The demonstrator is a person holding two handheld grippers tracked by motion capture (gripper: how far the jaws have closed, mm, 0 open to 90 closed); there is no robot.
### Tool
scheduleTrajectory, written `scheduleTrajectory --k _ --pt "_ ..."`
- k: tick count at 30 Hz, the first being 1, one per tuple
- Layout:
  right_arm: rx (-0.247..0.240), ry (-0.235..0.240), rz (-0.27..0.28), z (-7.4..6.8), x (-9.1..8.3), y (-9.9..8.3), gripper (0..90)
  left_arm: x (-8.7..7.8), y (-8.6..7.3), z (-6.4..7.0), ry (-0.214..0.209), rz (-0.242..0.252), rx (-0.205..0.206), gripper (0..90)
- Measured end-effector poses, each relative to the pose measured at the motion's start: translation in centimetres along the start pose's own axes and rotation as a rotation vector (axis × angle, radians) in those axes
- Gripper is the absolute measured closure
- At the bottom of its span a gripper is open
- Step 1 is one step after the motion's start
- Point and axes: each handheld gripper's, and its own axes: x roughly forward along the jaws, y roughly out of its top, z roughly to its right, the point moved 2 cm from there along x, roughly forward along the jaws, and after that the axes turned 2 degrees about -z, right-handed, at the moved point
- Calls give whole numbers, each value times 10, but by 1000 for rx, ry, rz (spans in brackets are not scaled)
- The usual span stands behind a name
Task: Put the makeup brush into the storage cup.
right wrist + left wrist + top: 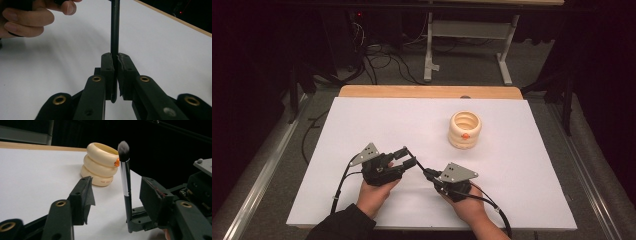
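Two grippers are meeting: right gripper (114, 75) is clamping the light, slippery makeup brush (126, 182) low on its handle; left gripper (116, 195) is gaping apart around it.

- On my worktop (362, 125), the ringed holder (465, 129) stands right of centre, toward the far edge.
- My left hand-held gripper (408, 157) and right hand-held gripper (426, 173) meet near the front edge, nearer me than the holder and to its left.
- From the left gripper view, a brush (125, 175) stands upright between my open jaws, with the holder behind it.
- The brush handle (115, 30) sits clamped between my right jaws.
- My left hand (27, 17) lies beyond, to the left.
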Motion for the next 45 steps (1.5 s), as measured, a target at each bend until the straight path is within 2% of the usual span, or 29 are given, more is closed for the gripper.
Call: scheduleTrajectory --k 8,16,31,45 --pt "-8 2 -5 -1 1 0 860 -2 -1 -1 -33 11 -11 621" --pt "-9 2 -7 -1 1 0 860 -2 -1 -1 -57 9 -11 694" --pt "-14 3 -10 -2 1 0 860 -3 -1 -2 -80 20 -29 797" --pt "-27 -1 -12 -2 1 0 859 -2 -1 -1 -112 31 -43 824"
